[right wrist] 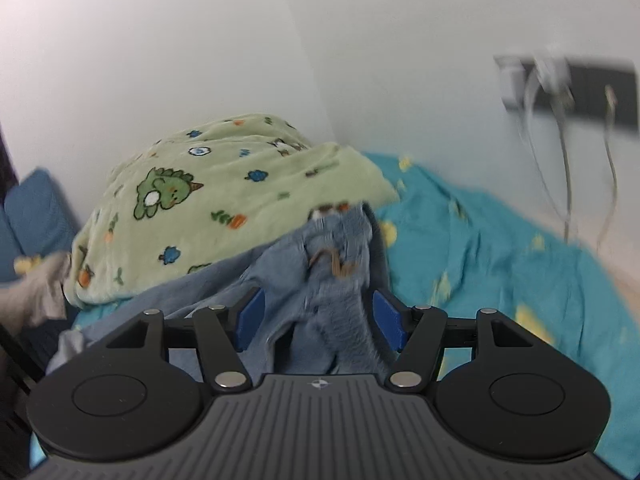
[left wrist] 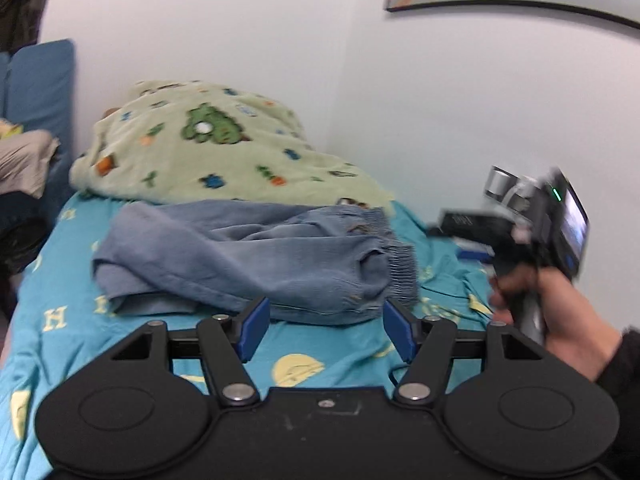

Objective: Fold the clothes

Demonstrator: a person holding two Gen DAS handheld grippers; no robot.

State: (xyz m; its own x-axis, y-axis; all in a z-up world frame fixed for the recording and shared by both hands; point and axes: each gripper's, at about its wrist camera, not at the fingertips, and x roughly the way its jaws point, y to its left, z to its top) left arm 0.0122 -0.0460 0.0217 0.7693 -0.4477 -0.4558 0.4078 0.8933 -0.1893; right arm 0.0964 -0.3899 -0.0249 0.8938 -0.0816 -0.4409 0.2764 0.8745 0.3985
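Both grippers, left and right, gape wide at frame bottom before crumpled, soft blue denim pants.

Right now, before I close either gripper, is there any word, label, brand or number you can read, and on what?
"H": yellow letter printed on the teal bedsheet, left of the blue pants.
Compass-like emblem, no letters: on the right gripper body.
Marks on the dark device by the wall: too blurred to read.
Prints on the green dinosaur blanket: pictures only, no words legible.
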